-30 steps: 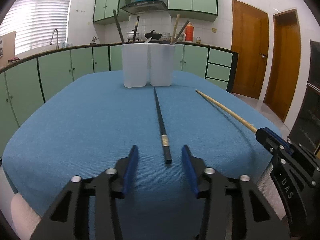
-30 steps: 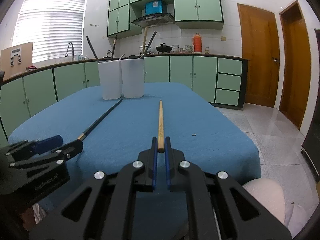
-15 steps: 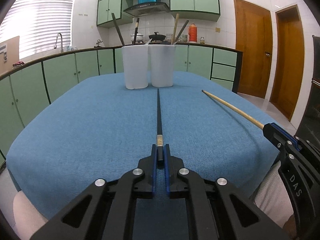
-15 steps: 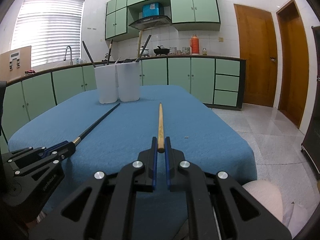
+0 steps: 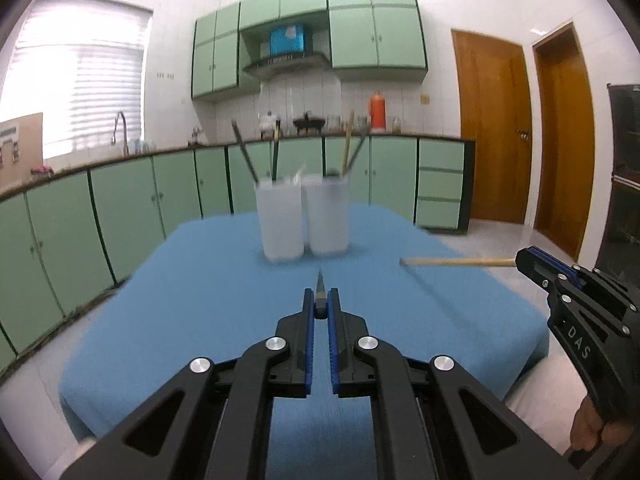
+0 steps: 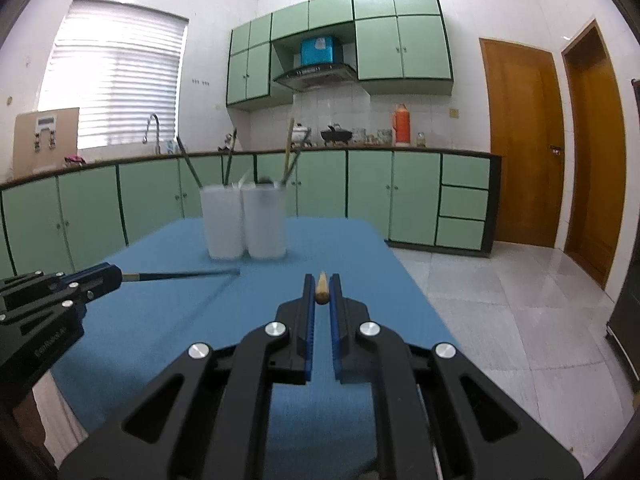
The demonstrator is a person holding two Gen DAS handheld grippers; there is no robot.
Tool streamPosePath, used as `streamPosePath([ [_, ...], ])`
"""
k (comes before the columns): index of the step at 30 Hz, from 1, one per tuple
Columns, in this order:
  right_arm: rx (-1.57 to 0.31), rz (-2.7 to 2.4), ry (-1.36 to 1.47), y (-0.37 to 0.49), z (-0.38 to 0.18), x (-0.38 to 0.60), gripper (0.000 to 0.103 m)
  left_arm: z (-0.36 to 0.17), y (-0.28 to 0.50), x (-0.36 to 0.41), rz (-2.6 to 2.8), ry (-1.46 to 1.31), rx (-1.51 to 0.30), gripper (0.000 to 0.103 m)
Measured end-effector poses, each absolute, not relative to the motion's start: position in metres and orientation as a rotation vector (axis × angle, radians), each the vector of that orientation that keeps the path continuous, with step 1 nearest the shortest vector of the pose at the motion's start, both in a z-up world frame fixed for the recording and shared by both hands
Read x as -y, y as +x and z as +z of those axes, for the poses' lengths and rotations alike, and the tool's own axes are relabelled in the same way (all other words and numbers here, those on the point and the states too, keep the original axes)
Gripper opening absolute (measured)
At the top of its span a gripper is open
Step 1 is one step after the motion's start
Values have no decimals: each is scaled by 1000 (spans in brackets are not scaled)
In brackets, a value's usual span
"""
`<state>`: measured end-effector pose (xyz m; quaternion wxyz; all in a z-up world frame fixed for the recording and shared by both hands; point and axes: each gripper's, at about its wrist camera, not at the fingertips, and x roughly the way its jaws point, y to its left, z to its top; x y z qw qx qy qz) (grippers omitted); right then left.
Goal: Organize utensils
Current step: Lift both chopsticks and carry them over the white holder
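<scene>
My left gripper [image 5: 319,310] is shut on a black chopstick [image 5: 320,280], lifted above the blue table [image 5: 200,300] and pointing at two white holder cups [image 5: 304,220]. The black chopstick also shows in the right wrist view [image 6: 180,276]. My right gripper [image 6: 321,296] is shut on a wooden chopstick [image 6: 321,285], also lifted. The wooden chopstick shows in the left wrist view [image 5: 456,261]. The left cup [image 6: 222,222] holds dark chopsticks; the right cup [image 6: 265,222] holds wooden ones.
Green kitchen cabinets [image 5: 100,220] run behind and left of the table. Tiled floor [image 6: 520,300] and two wooden doors [image 6: 520,140] lie to the right. The right gripper's body [image 5: 580,308] is close at the left view's right edge.
The left gripper closed on the black chopstick. Both grippers then lifted their chopsticks off the table, and the views now look down on the table from higher.
</scene>
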<state>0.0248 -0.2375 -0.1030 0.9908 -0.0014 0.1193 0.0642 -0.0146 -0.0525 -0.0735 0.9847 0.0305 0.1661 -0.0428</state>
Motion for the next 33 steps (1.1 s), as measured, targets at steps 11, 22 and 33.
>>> streamPosePath([
  [11, -261, 263, 25, 63, -11, 248, 6, 11, 9, 39, -123, 32, -230, 6],
  [22, -330, 412, 82, 109, 51, 234, 6, 47, 35, 29, -164, -16, -210, 6],
  [33, -269, 428, 69, 136, 98, 216, 6, 90, 70, 17, -138, -30, -130, 6],
])
